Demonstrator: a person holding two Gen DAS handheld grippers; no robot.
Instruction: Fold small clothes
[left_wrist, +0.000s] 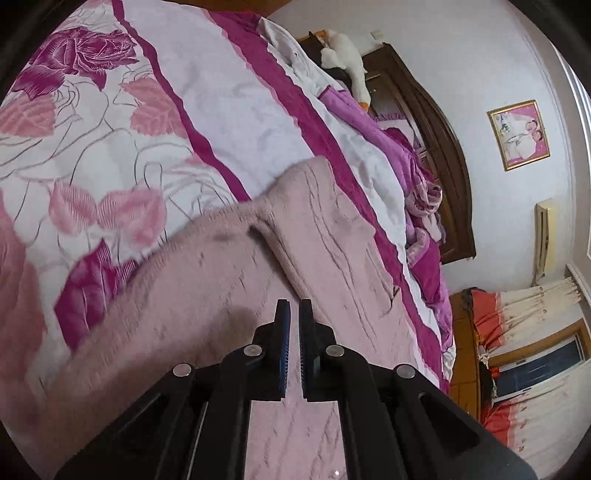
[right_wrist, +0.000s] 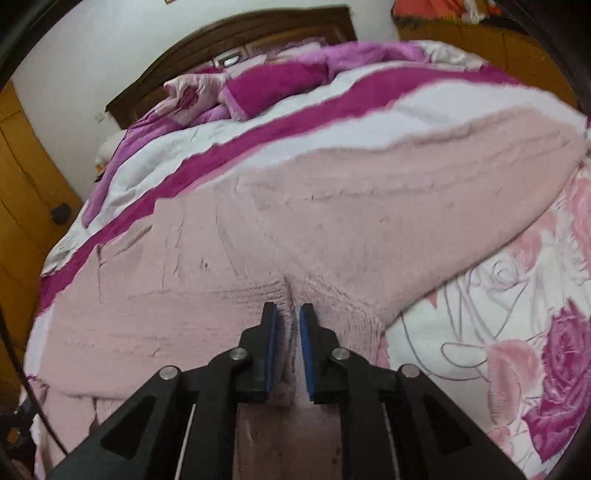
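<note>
A fuzzy pale pink garment (left_wrist: 229, 280) lies spread on the flowered bedspread (left_wrist: 110, 155), one sleeve or leg running off to the left. My left gripper (left_wrist: 294, 308) hovers over it with its jaws nearly closed, a thin gap between the blue pads and nothing seen between them. In the right wrist view the same pink garment (right_wrist: 332, 206) fills the middle, one long part reaching right. My right gripper (right_wrist: 287, 314) is shut on a pinched ridge of the pink fabric, which puckers between the blue pads.
A crumpled purple and pink quilt (right_wrist: 258, 88) is piled by the dark wooden headboard (right_wrist: 236, 40). A white plush toy (left_wrist: 345, 55) lies at the bed head. Orange wooden furniture (right_wrist: 22, 177) stands to the left of the bed.
</note>
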